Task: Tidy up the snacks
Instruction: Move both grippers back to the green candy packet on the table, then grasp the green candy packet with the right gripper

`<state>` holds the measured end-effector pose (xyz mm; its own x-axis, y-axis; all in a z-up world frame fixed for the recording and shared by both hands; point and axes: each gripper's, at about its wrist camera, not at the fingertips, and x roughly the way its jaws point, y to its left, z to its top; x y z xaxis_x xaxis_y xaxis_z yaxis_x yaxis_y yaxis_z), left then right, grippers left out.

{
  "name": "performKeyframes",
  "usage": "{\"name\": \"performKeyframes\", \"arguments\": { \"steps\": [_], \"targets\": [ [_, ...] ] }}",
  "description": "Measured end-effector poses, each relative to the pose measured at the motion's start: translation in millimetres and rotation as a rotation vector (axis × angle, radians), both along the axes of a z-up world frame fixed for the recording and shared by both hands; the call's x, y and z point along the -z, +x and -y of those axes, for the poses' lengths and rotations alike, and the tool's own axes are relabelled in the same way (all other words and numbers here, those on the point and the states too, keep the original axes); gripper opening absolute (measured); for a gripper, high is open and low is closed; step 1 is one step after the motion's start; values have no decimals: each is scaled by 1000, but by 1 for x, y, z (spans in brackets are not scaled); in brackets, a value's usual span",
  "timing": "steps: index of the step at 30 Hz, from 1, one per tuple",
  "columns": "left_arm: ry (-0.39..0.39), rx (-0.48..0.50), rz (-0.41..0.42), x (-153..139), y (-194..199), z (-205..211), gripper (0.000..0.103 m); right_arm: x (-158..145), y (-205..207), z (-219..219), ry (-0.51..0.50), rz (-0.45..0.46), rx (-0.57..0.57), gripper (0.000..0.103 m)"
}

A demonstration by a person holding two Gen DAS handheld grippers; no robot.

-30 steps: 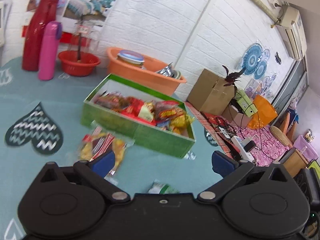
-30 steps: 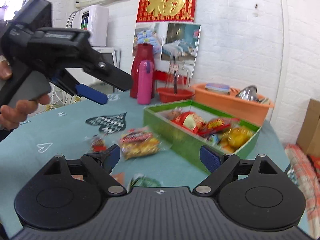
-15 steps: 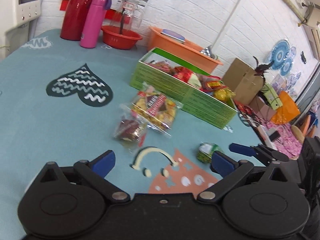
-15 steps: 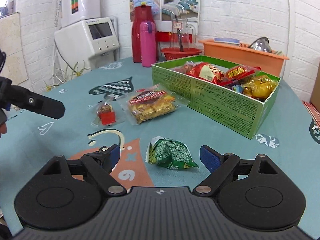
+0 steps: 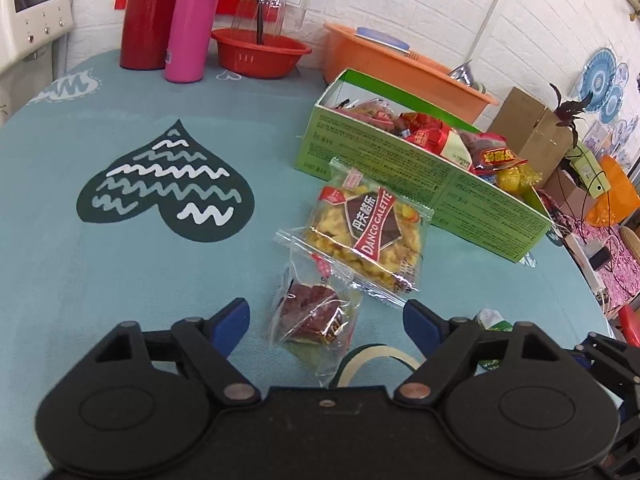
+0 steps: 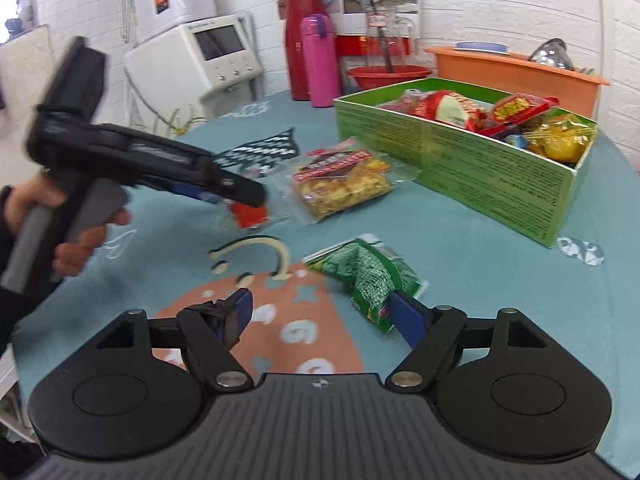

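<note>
A small clear packet with a red snack (image 5: pixel 316 316) lies on the teal tablecloth between the fingers of my open left gripper (image 5: pixel 326 320), which sits low over it. Just beyond lies a yellow Danco Galette packet (image 5: pixel 368 236), and behind that the green box (image 5: pixel 420 176) holds several snacks. In the right wrist view my right gripper (image 6: pixel 322 314) is open, and its right finger touches the near end of a green packet (image 6: pixel 364 276). The same view shows the left gripper (image 6: pixel 240 200) over the red snack (image 6: pixel 248 214), next to the yellow packet (image 6: pixel 340 184) and the green box (image 6: pixel 460 152).
A red thermos (image 5: pixel 148 12), a pink bottle (image 5: pixel 190 20), a red basin (image 5: pixel 260 52) and an orange basin (image 5: pixel 400 68) stand at the back of the table. A white appliance (image 6: pixel 208 56) is at the left. The table edge drops off at the right, where a cardboard box (image 5: pixel 528 128) stands.
My left gripper has swung down to the table and closed in on the red snack packet. My right gripper has moved forward, so the green packet now touches its right finger.
</note>
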<state>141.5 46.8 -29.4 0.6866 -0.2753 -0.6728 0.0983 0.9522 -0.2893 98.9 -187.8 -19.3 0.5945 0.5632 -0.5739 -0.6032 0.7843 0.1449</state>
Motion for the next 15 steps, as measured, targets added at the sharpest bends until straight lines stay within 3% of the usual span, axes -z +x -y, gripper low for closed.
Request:
{"name": "performKeyframes", "arguments": {
  "steps": [8, 12, 15],
  "targets": [
    [5, -9, -2, -3, -13, -2, 100, 3, 25, -4, -59, 73, 81, 103],
    [16, -3, 5, -6, -21, -1, 100, 12, 30, -17, -56, 12, 48, 103],
    [21, -1, 2, -8, -25, -1, 100, 12, 16, -31, -41, 20, -11, 103]
  ]
}}
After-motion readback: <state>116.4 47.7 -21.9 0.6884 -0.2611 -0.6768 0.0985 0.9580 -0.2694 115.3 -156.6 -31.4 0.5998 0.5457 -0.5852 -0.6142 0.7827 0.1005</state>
